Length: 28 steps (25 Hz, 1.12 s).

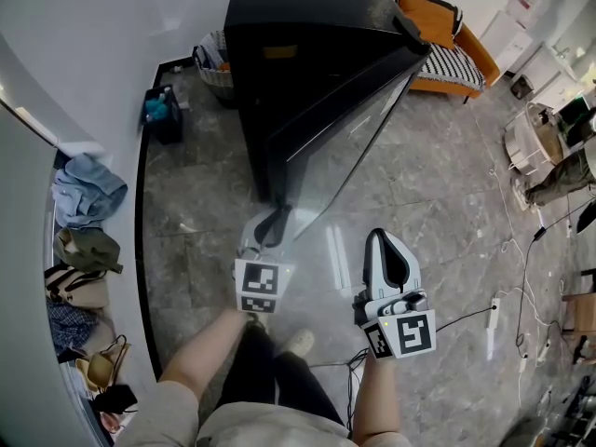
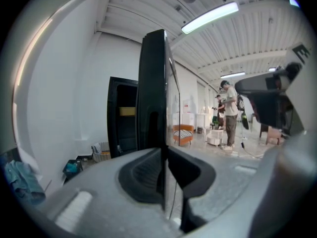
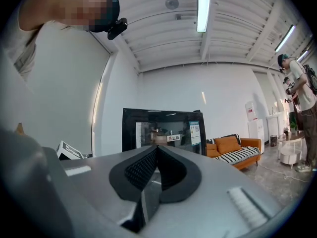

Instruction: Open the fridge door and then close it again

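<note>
Left gripper (image 1: 272,223) is clamped on the thin free edge of the door (image 1: 346,128), which is swung out ahead of it. Right gripper (image 1: 389,250) sits alongside, jaws together, empty. Beyond both, the fridge (image 1: 298,35) stands open.

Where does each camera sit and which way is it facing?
Head view: on the head, facing steeply down at the fridge, its open door, both forearms, left gripper, right gripper.
Left gripper view: along its jaws, closed on the door's edge.
Right gripper view: along its shut jaws toward the fridge front and sofa; wearer's shoulder upper left.
Shared: fridge in all.
</note>
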Each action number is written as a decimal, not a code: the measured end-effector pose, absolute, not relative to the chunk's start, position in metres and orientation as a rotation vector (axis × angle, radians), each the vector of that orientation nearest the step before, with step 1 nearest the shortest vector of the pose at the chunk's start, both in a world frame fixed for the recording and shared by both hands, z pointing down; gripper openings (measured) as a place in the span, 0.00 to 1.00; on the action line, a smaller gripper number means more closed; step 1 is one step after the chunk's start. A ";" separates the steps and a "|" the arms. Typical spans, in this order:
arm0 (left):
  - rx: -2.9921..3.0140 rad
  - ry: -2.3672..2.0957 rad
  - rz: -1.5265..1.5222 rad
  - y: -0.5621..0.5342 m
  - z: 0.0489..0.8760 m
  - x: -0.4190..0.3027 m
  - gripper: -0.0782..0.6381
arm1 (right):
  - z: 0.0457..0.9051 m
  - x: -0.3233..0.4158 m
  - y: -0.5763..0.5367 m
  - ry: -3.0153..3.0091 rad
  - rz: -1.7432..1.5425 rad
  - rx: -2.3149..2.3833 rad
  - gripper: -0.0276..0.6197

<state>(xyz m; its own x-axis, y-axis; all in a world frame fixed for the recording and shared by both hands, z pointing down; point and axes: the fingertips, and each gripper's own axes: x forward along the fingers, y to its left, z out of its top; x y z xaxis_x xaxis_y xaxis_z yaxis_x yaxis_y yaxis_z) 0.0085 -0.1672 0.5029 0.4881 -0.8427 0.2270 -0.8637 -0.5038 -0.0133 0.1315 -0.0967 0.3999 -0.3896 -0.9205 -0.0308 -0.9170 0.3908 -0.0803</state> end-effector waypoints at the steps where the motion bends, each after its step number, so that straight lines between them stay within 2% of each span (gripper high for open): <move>1: 2.625 -1.502 0.314 -0.164 0.503 0.012 0.17 | 0.399 0.134 -0.095 2.557 -0.075 -1.697 0.03; 13: 2.713 -1.363 0.322 -0.116 0.506 0.068 0.15 | 0.395 0.160 -0.070 2.519 -0.055 -1.746 0.03; 28: 2.654 -1.473 0.329 -0.087 0.505 0.118 0.15 | 0.389 0.206 -0.040 2.456 -0.045 -1.819 0.02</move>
<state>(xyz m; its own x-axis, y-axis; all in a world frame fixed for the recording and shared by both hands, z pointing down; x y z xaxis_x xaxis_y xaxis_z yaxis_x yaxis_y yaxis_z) 0.1182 -0.0875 0.5048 0.5120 -0.8277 0.2295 -0.8467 -0.5313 -0.0272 0.2059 -0.0404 0.3890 -0.2895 -0.9558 -0.0509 -0.9533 0.2927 -0.0741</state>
